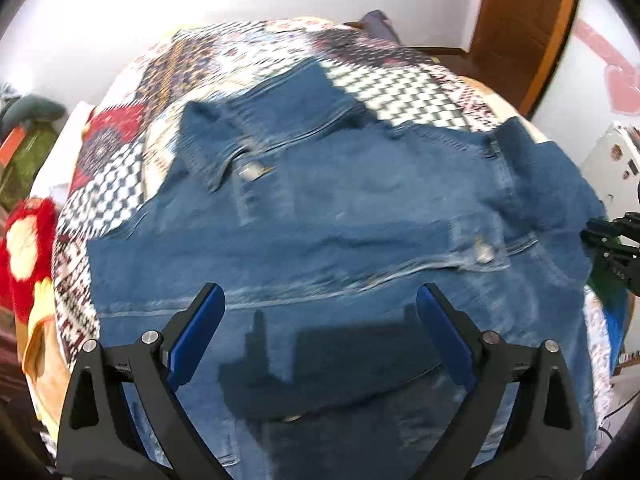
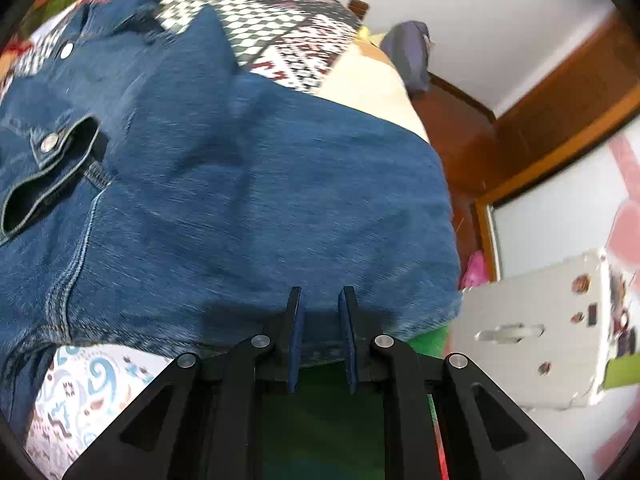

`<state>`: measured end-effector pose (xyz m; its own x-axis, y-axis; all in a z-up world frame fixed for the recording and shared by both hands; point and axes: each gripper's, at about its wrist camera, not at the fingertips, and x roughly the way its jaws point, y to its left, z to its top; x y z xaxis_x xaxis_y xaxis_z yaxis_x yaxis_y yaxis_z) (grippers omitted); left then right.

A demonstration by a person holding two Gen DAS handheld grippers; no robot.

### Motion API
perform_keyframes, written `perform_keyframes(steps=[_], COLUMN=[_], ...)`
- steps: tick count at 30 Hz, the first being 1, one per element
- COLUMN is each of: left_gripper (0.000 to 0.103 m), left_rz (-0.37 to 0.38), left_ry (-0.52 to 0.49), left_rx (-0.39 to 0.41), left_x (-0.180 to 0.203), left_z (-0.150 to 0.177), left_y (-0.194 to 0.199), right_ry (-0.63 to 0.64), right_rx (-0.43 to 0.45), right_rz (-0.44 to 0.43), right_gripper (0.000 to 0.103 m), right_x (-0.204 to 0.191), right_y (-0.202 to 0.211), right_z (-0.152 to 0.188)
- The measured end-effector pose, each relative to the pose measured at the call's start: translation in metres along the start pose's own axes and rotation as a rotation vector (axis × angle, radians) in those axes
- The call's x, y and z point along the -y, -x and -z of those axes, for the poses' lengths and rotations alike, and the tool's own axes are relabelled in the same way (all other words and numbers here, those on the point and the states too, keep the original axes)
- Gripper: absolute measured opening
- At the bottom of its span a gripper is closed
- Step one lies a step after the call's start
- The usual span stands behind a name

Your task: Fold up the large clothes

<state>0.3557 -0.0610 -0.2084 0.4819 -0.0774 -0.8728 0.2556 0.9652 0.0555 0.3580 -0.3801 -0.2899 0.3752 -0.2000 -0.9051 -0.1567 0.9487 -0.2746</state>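
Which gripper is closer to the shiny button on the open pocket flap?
Right. The right gripper, jaws nearly shut on the denim jacket edge, is off to the side of the button. The left gripper hovers open over the jacket's front, farther away.

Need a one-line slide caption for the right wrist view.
Right gripper clamped on the edge of a denim jacket spread over a patchwork quilt.

Denim jacket [image 1: 340, 216] spread on quilt [image 1: 120, 184], left gripper [image 1: 320, 300] above, right gripper [image 2: 320, 300] at its edge
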Motion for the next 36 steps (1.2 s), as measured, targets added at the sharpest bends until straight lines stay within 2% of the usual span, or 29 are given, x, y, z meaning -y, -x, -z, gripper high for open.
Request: perform_keyframes(steps=[3, 6, 9, 13, 16, 18, 23, 24, 25, 26, 27, 28, 30, 36], left_gripper=[0.097, 0.097, 0.097, 0.102, 0.103, 0.103, 0.103, 0.103, 0.103, 0.103, 0.103, 0.103, 0.103, 0.103], left_rz=[0.011, 0.024, 0.035, 0.044, 0.066, 0.07, 0.094, 0.096, 0.096, 0.096, 0.095, 0.094, 0.095, 0.099], left_ry=[-0.055, -0.108, -0.134, -0.146, -0.133, -0.122, -0.088, -0.083, -0.08, -0.079, -0.078, -0.078, -0.077, -0.071], left_rx=[-0.003, -0.056, -0.107, -0.103, -0.112, -0.103, -0.103, -0.101, -0.098, -0.095, -0.092, -0.09, -0.086, -0.085], left_x=[0.021, 0.041, 0.057, 0.067, 0.068, 0.066, 0.063, 0.063, 0.063, 0.062, 0.062, 0.062, 0.062, 0.061], left_z=[-0.008, -0.012, -0.012, -0.014, -0.014, -0.012, -0.01, -0.009, -0.008, -0.007, -0.007, -0.006, -0.006, -0.006], left_y=[-0.006, -0.028, -0.049, -0.059, -0.062, -0.061, -0.064, -0.063, -0.063, -0.062, -0.062, -0.061, -0.061, -0.06], right_ry=[-0.037, -0.091, -0.218, -0.403, -0.502, -0.495, -0.39, -0.384, -0.376, -0.362, -0.349, -0.35, -0.421, -0.72], right_rx=[0.018, 0.038, 0.052, 0.005, -0.046, -0.046, -0.035, -0.037, -0.047, -0.062, -0.044, -0.014, -0.016, 0.042], right_rz=[-0.049, -0.114, -0.231, -0.28, -0.373, -0.393, -0.347, -0.339, -0.301, -0.206, -0.135, -0.138, -0.236, -0.537], right_gripper=[0.013, 0.013, 0.013, 0.013, 0.013, 0.013, 0.014, 0.023, 0.038, 0.079, 0.092, 0.092, 0.085, 0.085], right_x=[0.014, 0.03, 0.058, 0.097, 0.113, 0.112, 0.108, 0.109, 0.112, 0.115, 0.119, 0.123, 0.134, 0.171], right_y=[0.005, 0.013, 0.021, 0.006, -0.019, -0.027, -0.024, -0.025, -0.026, -0.026, -0.021, -0.017, -0.016, -0.017], right_z=[0.005, 0.01, 0.013, 0.02, 0.027, 0.028, 0.028, 0.028, 0.029, 0.034, 0.041, 0.046, 0.053, 0.056])
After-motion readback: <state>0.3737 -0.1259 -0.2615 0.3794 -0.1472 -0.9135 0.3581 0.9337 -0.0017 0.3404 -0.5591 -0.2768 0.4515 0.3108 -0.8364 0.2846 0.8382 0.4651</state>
